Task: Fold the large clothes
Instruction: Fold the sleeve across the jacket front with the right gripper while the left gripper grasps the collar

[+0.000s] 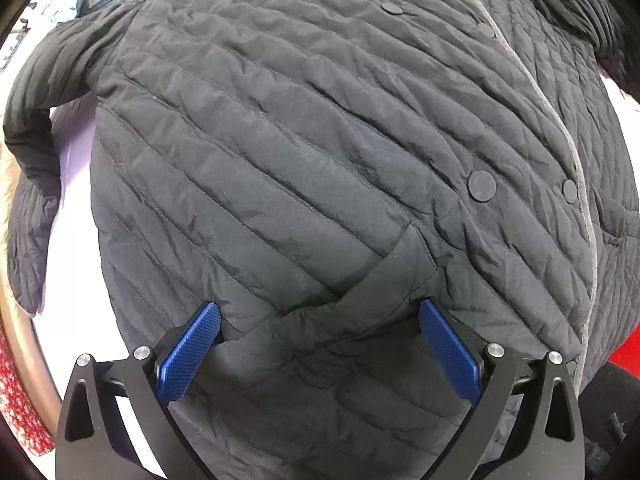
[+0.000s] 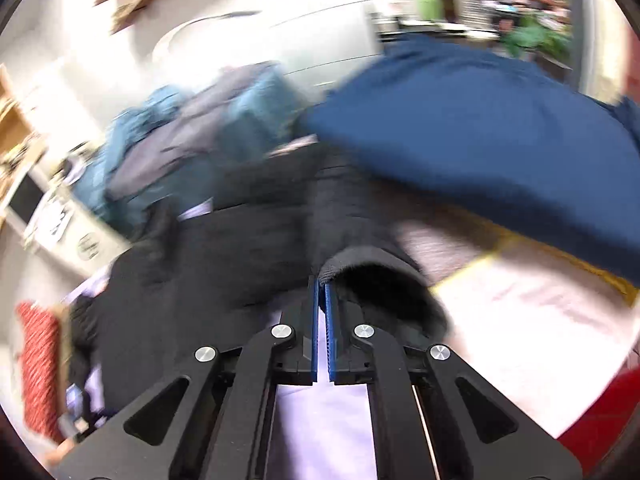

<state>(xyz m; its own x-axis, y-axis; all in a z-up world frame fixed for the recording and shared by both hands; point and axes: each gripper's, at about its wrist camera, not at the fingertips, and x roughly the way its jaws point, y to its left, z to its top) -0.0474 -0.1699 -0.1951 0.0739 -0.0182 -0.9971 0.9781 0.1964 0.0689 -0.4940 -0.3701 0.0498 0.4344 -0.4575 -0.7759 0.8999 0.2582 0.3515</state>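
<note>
Blue-padded and spread wide, my left gripper [image 1: 320,320] straddles a raised fold of the black quilted jacket [image 1: 320,140] lying flat on the white table [image 1: 76,264], while my right gripper [image 2: 322,284] pinches its sleeve cuff [image 2: 360,268], apparently to fold it inward.
</note>
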